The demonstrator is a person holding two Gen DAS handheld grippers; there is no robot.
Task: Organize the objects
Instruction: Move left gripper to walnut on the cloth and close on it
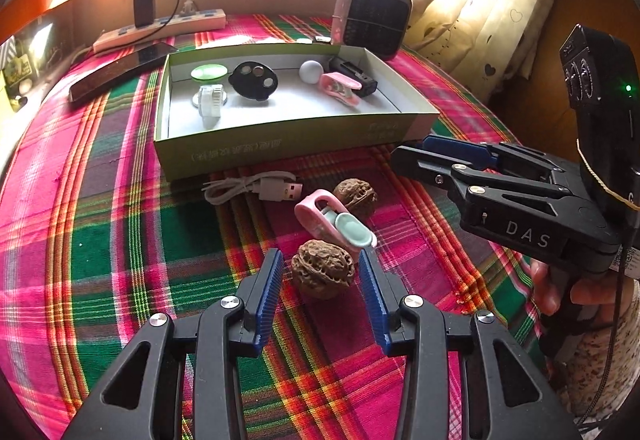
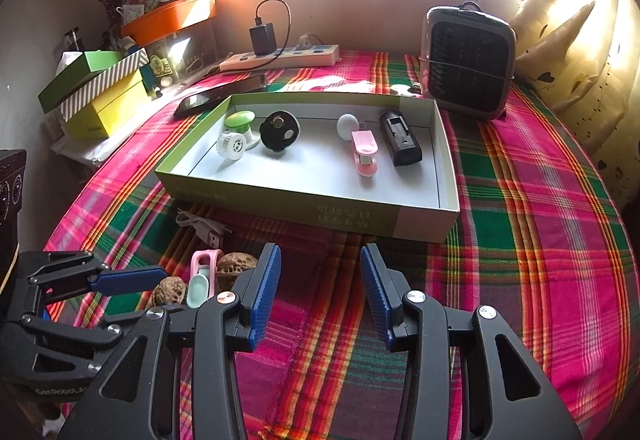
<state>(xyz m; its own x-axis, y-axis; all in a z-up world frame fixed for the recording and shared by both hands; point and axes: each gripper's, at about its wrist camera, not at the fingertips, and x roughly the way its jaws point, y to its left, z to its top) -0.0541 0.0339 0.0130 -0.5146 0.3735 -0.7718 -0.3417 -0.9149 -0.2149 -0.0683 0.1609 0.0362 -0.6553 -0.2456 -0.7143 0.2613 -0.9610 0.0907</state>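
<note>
Left wrist view, left to right. A phone (image 1: 120, 73) lies on the plaid cloth (image 1: 120, 240) beside the box's left end, long axis running from near-left to far-right. A power strip (image 1: 160, 29) sits behind it with a black charger (image 1: 143, 8) plugged in.

The open box (image 1: 280, 143) lies with its long axis left to right. Inside, in order: a green-topped piece (image 1: 209, 72), a white cylinder (image 1: 210, 100), a black disc (image 1: 253, 79), a white ball (image 1: 311, 71), a pink clip (image 1: 340, 87) and a black block (image 1: 354, 75).

In front of the box lies a coiled white USB cable (image 1: 252, 187), plug pointing right. Next to it a second pink clip (image 1: 332, 220) lies diagonally, its mint end toward near-right. The far walnut (image 1: 355, 195) touches its far side; the near walnut (image 1: 322, 272) sits just before it.

Left gripper (image 1: 321, 276): fingers wide open, one on each side of the near walnut, not touching it, holding nothing.

A heater (image 1: 372, 17) stands behind the box's right end.

Right gripper (image 1: 412, 153): seen side-on at the box's near right corner, pointing left. In the right wrist view its fingers (image 2: 264, 296) stand wide apart over bare cloth, holding nothing.
</note>
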